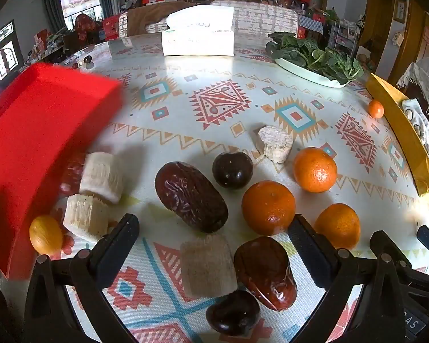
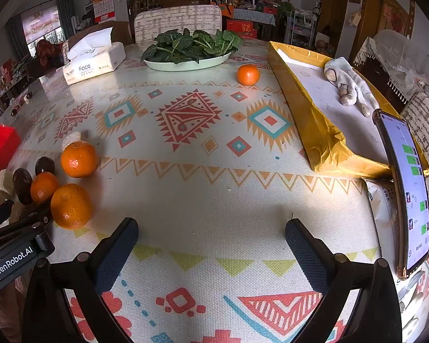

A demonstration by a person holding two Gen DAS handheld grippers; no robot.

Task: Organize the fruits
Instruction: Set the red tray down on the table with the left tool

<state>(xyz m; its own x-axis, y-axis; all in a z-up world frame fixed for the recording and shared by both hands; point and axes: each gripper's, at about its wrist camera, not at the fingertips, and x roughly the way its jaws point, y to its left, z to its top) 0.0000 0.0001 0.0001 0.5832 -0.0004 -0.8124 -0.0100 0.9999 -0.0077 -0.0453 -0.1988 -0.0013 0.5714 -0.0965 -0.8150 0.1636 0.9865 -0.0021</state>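
both claws wide apart and gripping nothing: the left gripper (image 1: pixel 213 231) hangs tilted down over the fruit pile, the right gripper (image 2: pixel 211 235) over a bare stretch of patterned tablecloth (image 2: pixel 214 194). counting from the left wrist view: four mandarins, three bunched near the right finger, at (image 1: pixel 315 169), (image 1: pixel 268 207) and (image 1: pixel 337 225), and one small far mandarin (image 1: pixel 376 109) well apart by the gold tray (image 1: pixel 400 131). two dates, the big date (image 1: pixel 191 197) ahead between the fingers, the near date (image 1: pixel 264 273) closer in. two dark plums, one far plum (image 1: pixel 232 170) just beside the big date, one near plum (image 1: pixel 233 313) at the bottom edge, touching the near date. four pale peeled chunks, possibly sugarcane: two stacked at left (image 1: pixel 101 173) and (image 1: pixel 85 217), one low between the fingers (image 1: pixel 207 265), one far chunk (image 1: pixel 276 143) next to a mandarin. one yellow kumquat (image 1: pixel 45 234) against the red box (image 1: pixel 37 131), which is blurred at the left. in the right wrist view the same cluster sits far left, just beside the left gripper's body, with three mandarins showing there. further back, one tissue pack (image 2: pixel 93 60), one plate of greens (image 2: pixel 187 63), and a phone (image 2: pixel 404 191) standing upright at the right edge.
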